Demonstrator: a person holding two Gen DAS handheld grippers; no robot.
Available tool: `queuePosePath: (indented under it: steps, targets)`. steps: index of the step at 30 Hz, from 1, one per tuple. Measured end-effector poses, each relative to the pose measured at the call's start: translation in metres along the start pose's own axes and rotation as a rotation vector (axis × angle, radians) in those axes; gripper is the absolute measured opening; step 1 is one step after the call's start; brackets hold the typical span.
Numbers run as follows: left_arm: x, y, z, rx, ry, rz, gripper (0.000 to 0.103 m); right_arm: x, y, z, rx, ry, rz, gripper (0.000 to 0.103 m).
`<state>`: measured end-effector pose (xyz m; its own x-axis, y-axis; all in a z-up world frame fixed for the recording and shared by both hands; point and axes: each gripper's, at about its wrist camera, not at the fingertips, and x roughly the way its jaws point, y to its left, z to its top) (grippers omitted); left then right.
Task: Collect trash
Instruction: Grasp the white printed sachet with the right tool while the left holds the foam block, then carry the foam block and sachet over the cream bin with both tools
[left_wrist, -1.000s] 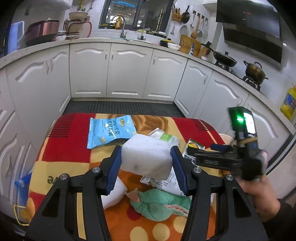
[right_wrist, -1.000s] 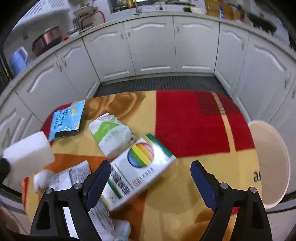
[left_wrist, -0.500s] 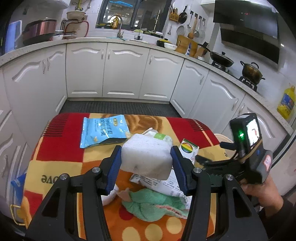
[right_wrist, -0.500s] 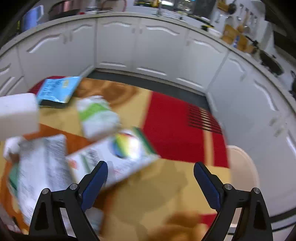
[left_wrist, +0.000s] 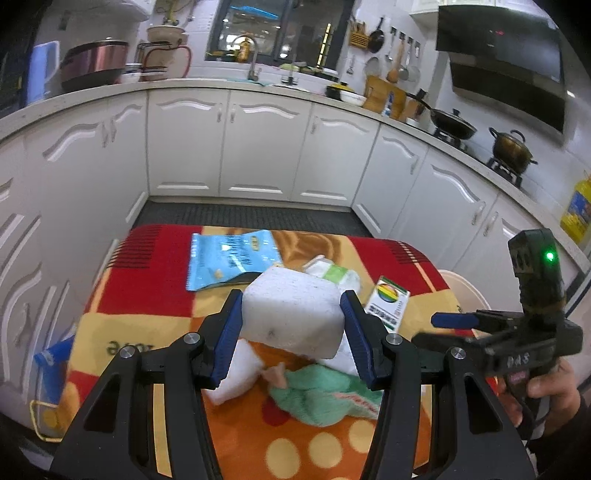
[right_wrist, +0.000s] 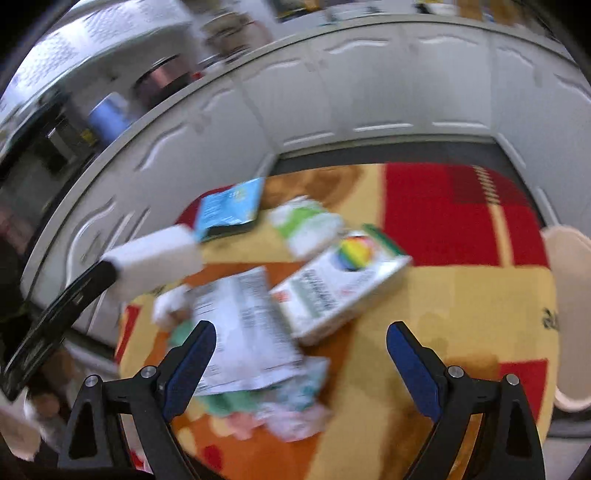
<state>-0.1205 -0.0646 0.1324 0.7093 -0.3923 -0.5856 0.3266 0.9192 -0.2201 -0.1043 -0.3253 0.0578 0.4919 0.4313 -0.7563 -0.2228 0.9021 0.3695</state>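
Note:
My left gripper (left_wrist: 291, 325) is shut on a white foam block (left_wrist: 291, 314) and holds it above the table; the block also shows in the right wrist view (right_wrist: 155, 258). My right gripper (right_wrist: 299, 354) is open and empty above the trash pile; it also shows at the right of the left wrist view (left_wrist: 439, 328). On the patterned tablecloth (right_wrist: 461, 295) lie a blue snack bag (left_wrist: 229, 262), a white-and-green packet (right_wrist: 306, 225), a rainbow-printed box (right_wrist: 340, 280), a printed paper wrapper (right_wrist: 247, 325) and green crumpled wrapping (left_wrist: 321, 395).
A beige bin (right_wrist: 569, 314) stands at the table's right edge. White kitchen cabinets (left_wrist: 258, 147) ring the table beyond a dark floor strip. A blue bag (left_wrist: 51, 369) hangs at the table's left side.
My left gripper has pulled back and up with the foam block. My right gripper has swung back left over the trash pile, and its view is blurred with motion.

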Motion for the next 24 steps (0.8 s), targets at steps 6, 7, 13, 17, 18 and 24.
queuePosePath:
  steps: [6, 7, 13, 17, 18, 24]
  targets:
    - [-0.015, 0.018, -0.001, -0.024, -0.020, 0.035, 0.052, 0.034, 0.036, 0.002, -0.133, 0.102, 0.050, 0.092]
    - [-0.017, 0.020, -0.002, -0.025, -0.022, 0.039, 0.052, 0.040, 0.038, 0.002, -0.141, 0.125, 0.047, 0.092]
    - [-0.022, 0.025, -0.005, -0.034, -0.026, 0.041, 0.052, 0.074, 0.038, 0.001, -0.093, 0.202, 0.090, 0.092]
    - [-0.023, 0.024, -0.007, -0.034, -0.027, 0.034, 0.052, 0.066, 0.026, 0.000, -0.034, 0.136, 0.120, 0.068]
    - [-0.022, 0.023, -0.007, -0.034, -0.027, 0.029, 0.052, 0.061, 0.026, -0.002, -0.046, 0.115, 0.108, 0.064]
    - [-0.023, 0.011, -0.007, -0.033, -0.034, 0.002, 0.052, 0.023, 0.027, -0.006, -0.069, 0.010, 0.085, 0.061]
